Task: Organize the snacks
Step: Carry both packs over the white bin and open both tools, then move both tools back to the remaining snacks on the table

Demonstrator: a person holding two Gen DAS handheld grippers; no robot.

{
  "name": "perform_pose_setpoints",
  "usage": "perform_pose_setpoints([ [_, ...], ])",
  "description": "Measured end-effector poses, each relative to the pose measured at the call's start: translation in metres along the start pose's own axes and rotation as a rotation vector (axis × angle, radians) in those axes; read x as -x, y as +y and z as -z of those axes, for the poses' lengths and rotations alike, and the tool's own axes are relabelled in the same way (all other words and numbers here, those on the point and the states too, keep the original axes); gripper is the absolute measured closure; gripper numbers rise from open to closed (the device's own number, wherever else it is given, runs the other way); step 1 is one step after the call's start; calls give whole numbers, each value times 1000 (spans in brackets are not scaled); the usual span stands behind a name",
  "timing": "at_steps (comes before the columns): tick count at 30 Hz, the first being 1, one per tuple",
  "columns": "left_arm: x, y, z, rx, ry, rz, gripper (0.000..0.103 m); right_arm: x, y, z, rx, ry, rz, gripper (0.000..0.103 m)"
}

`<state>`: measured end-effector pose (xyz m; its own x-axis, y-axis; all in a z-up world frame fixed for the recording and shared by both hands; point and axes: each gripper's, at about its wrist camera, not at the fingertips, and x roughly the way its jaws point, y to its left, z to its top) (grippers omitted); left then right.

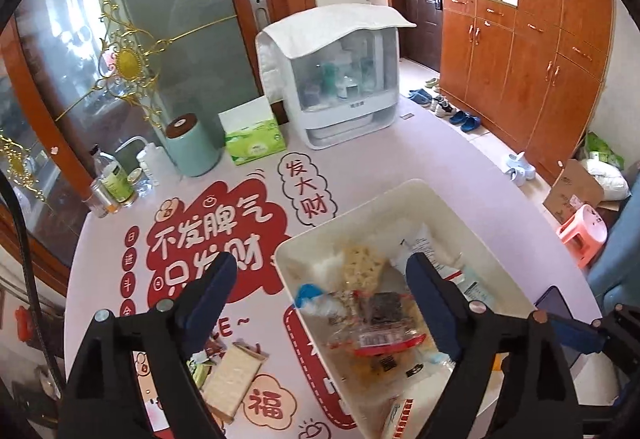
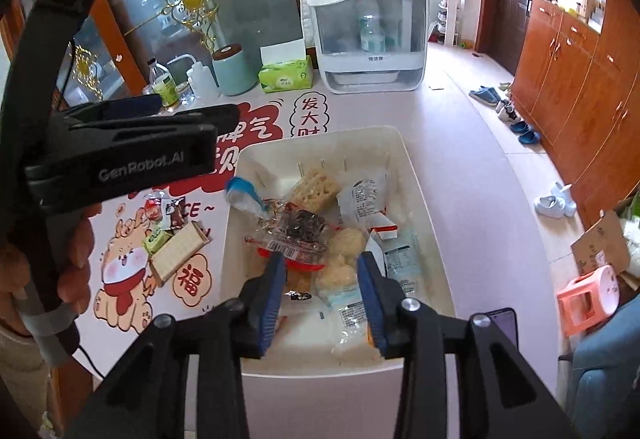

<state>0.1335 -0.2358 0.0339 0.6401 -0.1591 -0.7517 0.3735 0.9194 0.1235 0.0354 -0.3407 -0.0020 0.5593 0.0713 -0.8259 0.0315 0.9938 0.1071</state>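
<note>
The right gripper (image 2: 322, 295) hangs over the near end of the cream bin (image 2: 320, 137), its blue-padded jaws part open with nothing pressed between them; below the gap lie pale round snacks in clear wrap (image 2: 345, 259). The left gripper (image 1: 320, 293) has its jaws spread wide, one finger over the table mat and the other over the bin, holding nothing. The bin is a long rectangle; in the right wrist view its long axis runs away from the camera toward the back of the table. Inside, a clear packet with a red edge and barcode (image 2: 294, 245) lies across the bin's width, a ridged pale cracker bar (image 2: 316, 187) sits beyond it on a slant, and a blue-tipped wrapper (image 2: 244, 195) rests against the left wall. Left of the bin on the printed mat (image 2: 192, 279), a long beige wafer pack (image 2: 178, 253) lies diagonally, its far end pointing toward the bin, beside a small green packet (image 2: 157, 239) and some small candies (image 2: 164, 209). Farther back stand a green tissue pack (image 2: 286, 73), a mint canister with a brown lid (image 2: 232, 69) and a white cabinet with a clear front (image 2: 368, 31).
</note>
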Motion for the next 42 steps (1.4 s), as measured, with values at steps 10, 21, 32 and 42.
perform_pose_setpoints([
  [10,26,25,16,64,-9,19,16,18,22,3,48,-38,29,65],
  [21,78,87,18,114,-73,-52,16,37,60,-3,72,-89,18,65],
  [32,147,202,13,153,-196,-258,9,63,118,-32,113,-189,-23,65],
  [42,127,295,38,219,-140,-267,9,24,183,-57,128,-122,-78,64],
])
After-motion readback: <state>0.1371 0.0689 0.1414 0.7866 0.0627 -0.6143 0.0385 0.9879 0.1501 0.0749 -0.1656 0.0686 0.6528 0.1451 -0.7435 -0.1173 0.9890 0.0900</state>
